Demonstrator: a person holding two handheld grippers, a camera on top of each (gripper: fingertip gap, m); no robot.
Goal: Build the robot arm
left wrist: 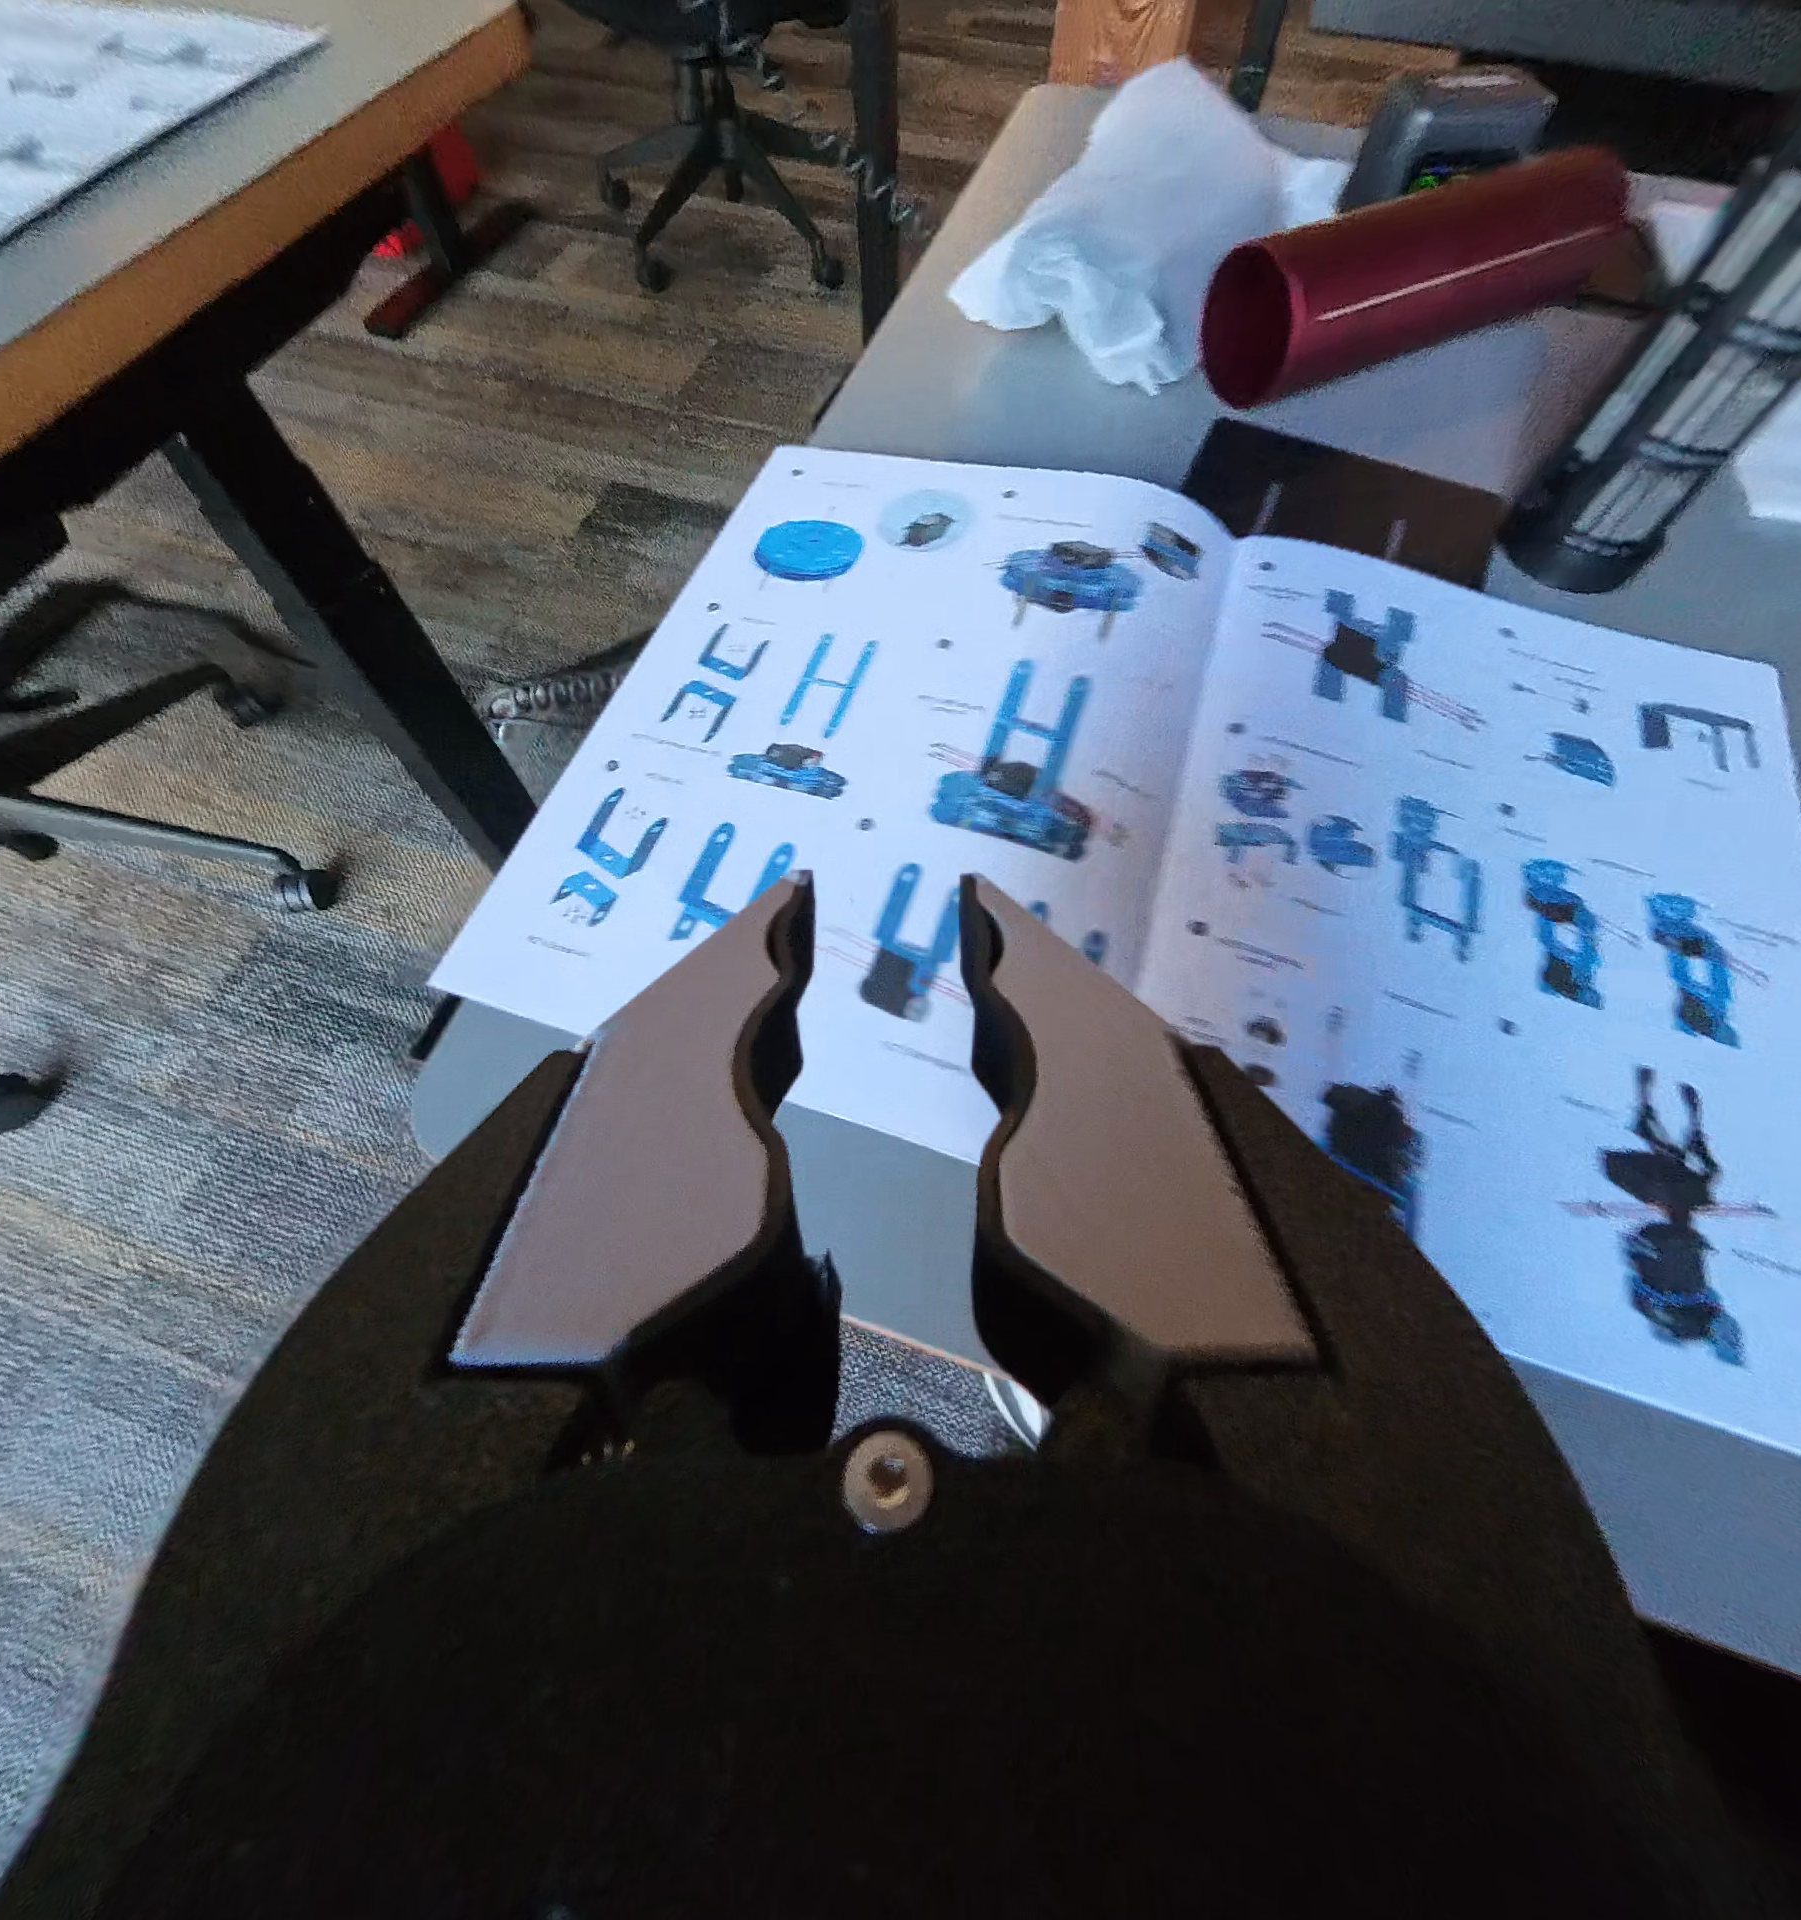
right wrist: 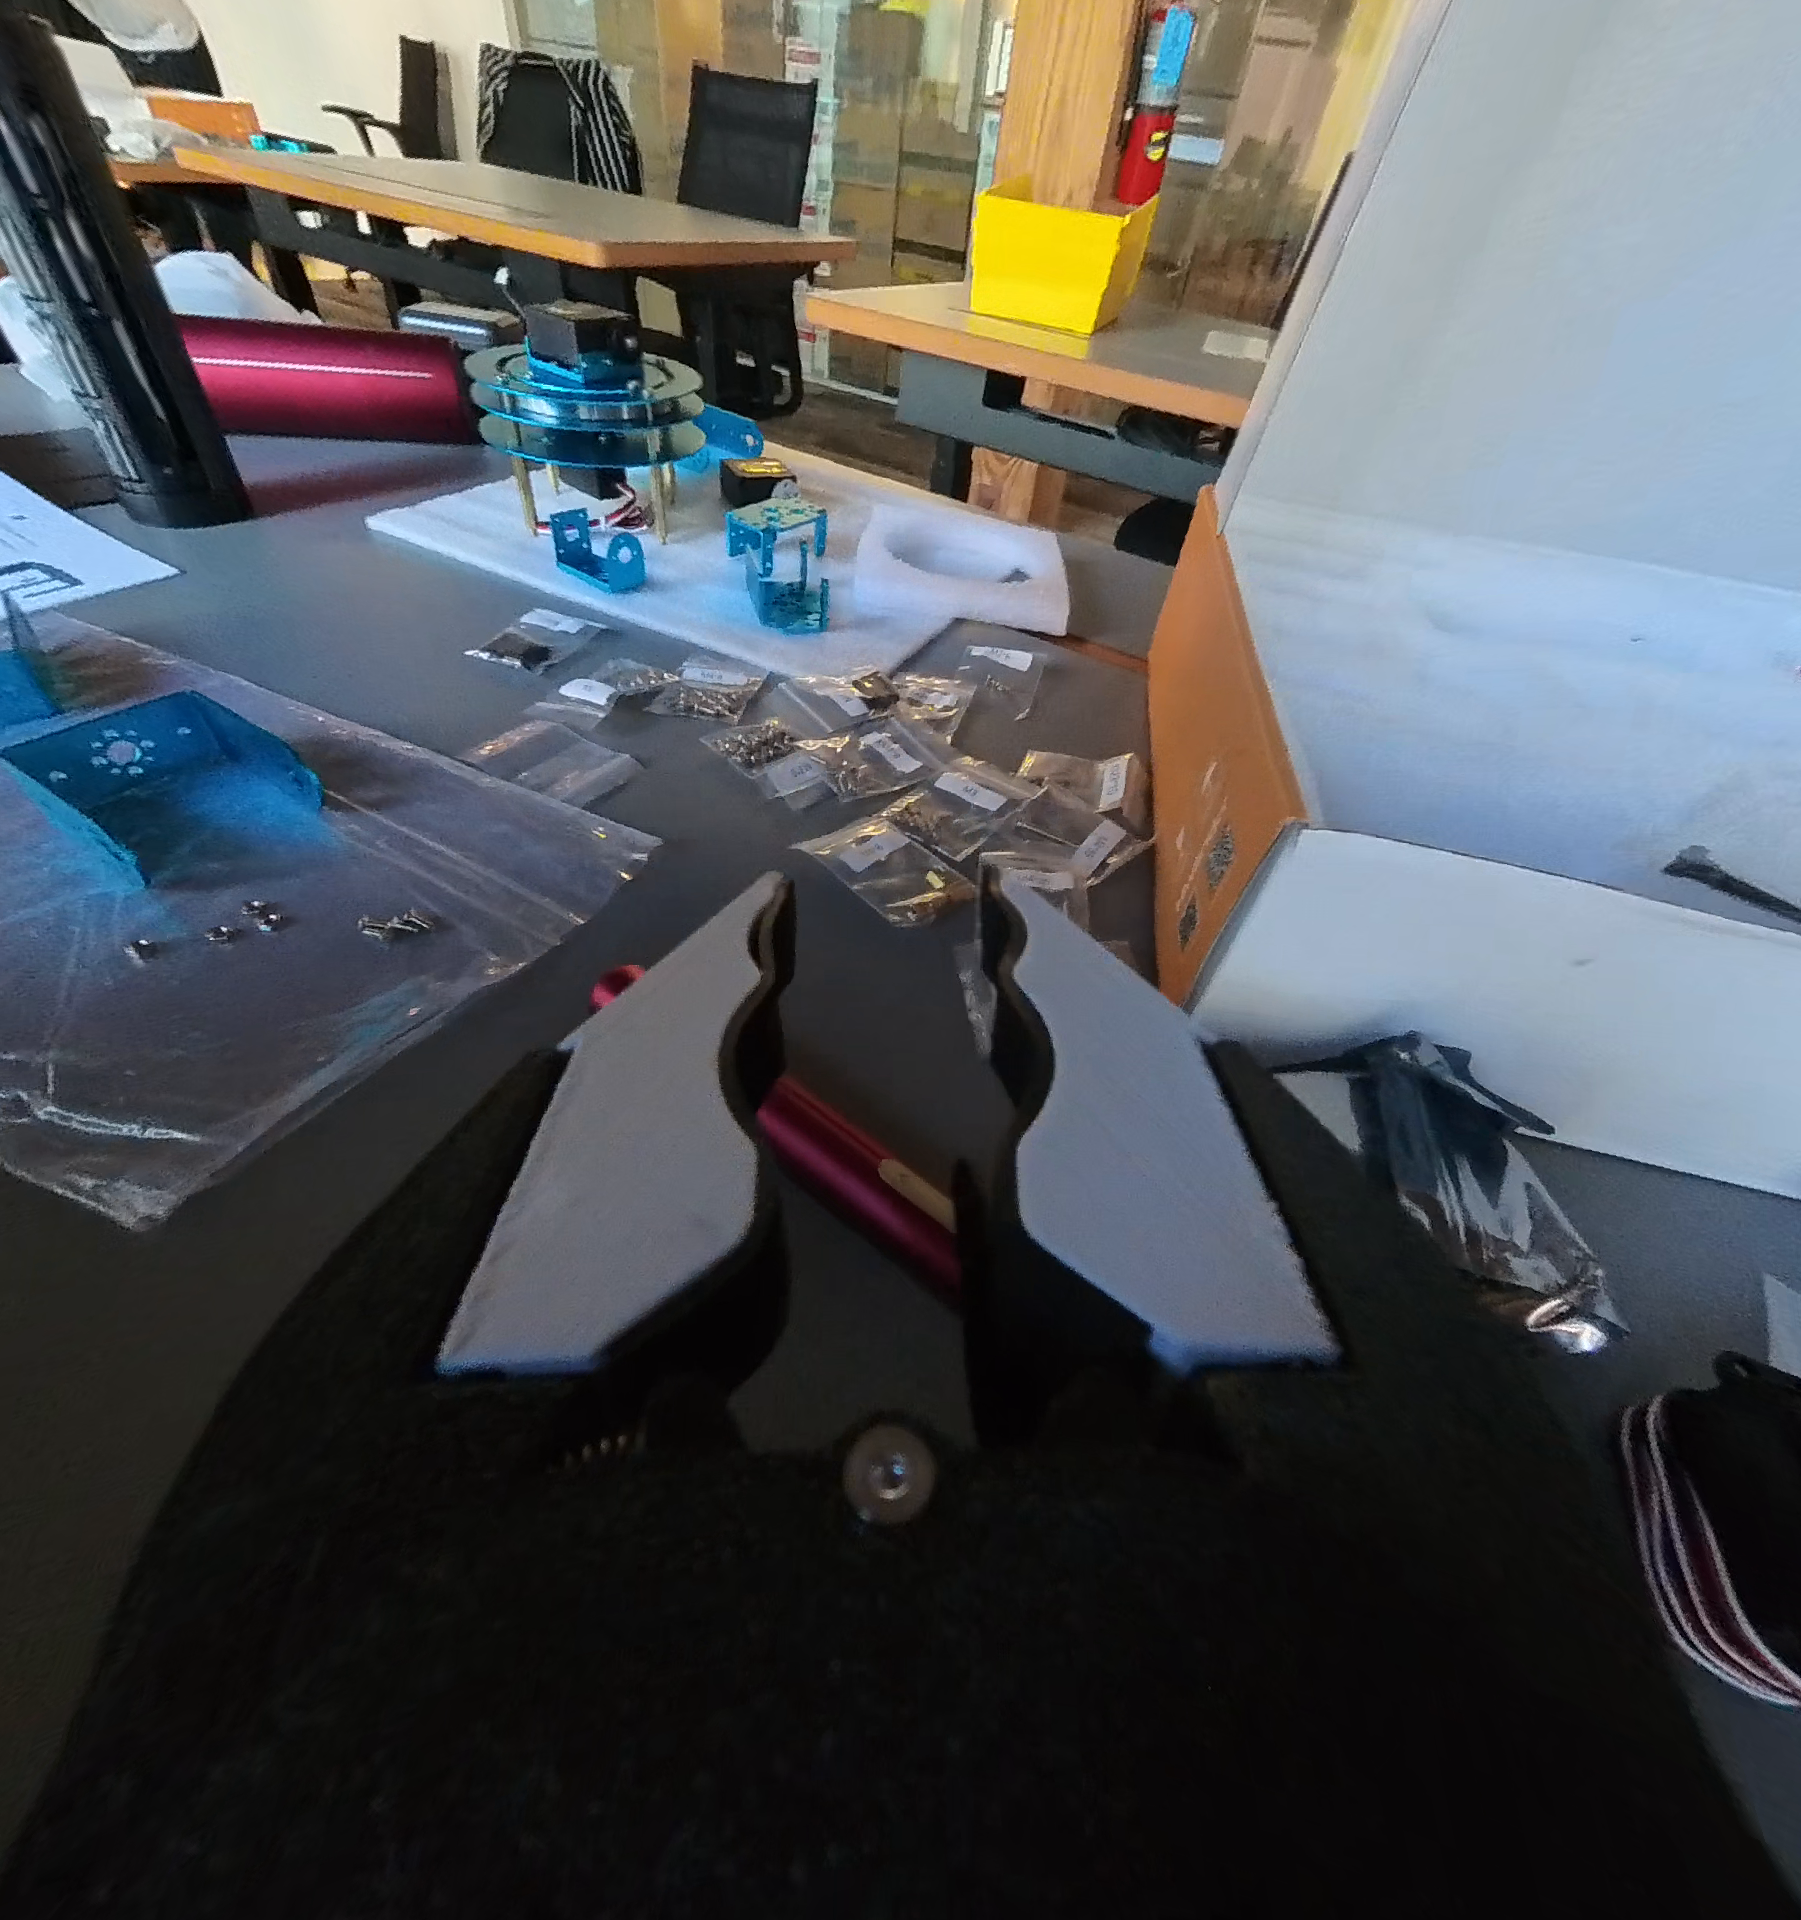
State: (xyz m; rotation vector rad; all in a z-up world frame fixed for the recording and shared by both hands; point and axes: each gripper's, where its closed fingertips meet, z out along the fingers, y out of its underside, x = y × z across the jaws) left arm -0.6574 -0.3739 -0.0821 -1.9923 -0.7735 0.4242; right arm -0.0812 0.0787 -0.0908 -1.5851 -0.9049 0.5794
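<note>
My left gripper (left wrist: 885,883) is open and empty. It hovers over the near left page of an open instruction booklet (left wrist: 1083,727) with blue part drawings, which lies at the corner of a grey table (left wrist: 979,384). My right gripper (right wrist: 885,878) is open. A thin magenta tool handle (right wrist: 854,1164) lies on the dark table beneath it, crossing the gap between the fingers; I cannot tell whether it touches them. A plastic bag with a blue bracket (right wrist: 158,790) and loose screws (right wrist: 252,925) lies to its left. Small bags of screws (right wrist: 875,748) lie just ahead.
A dark red tube (left wrist: 1415,270), white foam wrap (left wrist: 1114,218) and a black mesh cylinder (left wrist: 1685,343) stand behind the booklet. A blue turntable assembly (right wrist: 589,405) and blue brackets (right wrist: 782,566) sit on a white foam sheet. An orange and white box (right wrist: 1498,675) stands right. A wired servo (right wrist: 1748,1538) lies near right. Across from one pair of fingers to the other is roughly 75 centimeters. It is some 20 centimeters from my right tips to the wired servo (right wrist: 1748,1538).
</note>
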